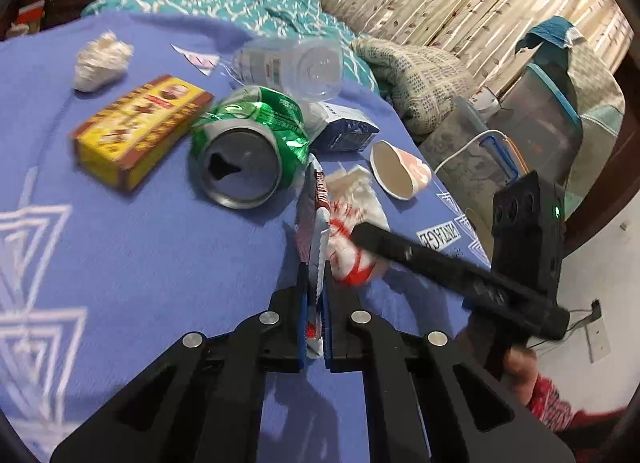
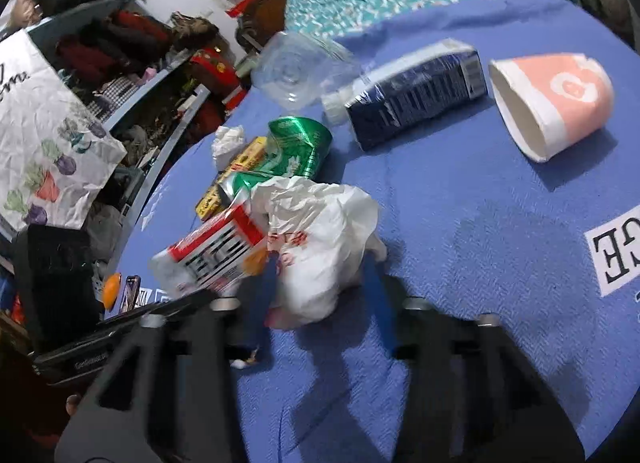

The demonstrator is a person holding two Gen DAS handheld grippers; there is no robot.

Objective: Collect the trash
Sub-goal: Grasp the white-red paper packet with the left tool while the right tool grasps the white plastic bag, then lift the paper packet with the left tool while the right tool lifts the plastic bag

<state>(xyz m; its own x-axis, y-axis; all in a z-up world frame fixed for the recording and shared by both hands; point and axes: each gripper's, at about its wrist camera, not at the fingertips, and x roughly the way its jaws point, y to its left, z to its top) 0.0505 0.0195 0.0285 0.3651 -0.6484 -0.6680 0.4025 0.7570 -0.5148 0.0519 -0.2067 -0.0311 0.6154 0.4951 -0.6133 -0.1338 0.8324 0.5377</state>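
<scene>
blanket (image 1: 140, 263) on the bed carries the scattered trash, with the crushed green can (image 1: 248, 147) lying just past the wrapper. left gripper (image 1: 316, 295) is clamped on the flat wrapper (image 1: 316, 231), while right gripper (image 2: 320, 295) is spread around the white plastic bag (image 2: 320, 231). closing could snag the overlapping wrapper and tug it loose.

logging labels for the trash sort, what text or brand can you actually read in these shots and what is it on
"GE": black letters, upside down, on a white patch of the blue fleece blanket.
Same patch in the left view: mirrored, partly legible only.
Yellow and brown cardboard box: blurred.
Crushed green metal can: blurred.
Dark blue carton: too small.
Red print on the white plastic bag: unreadable.
</scene>
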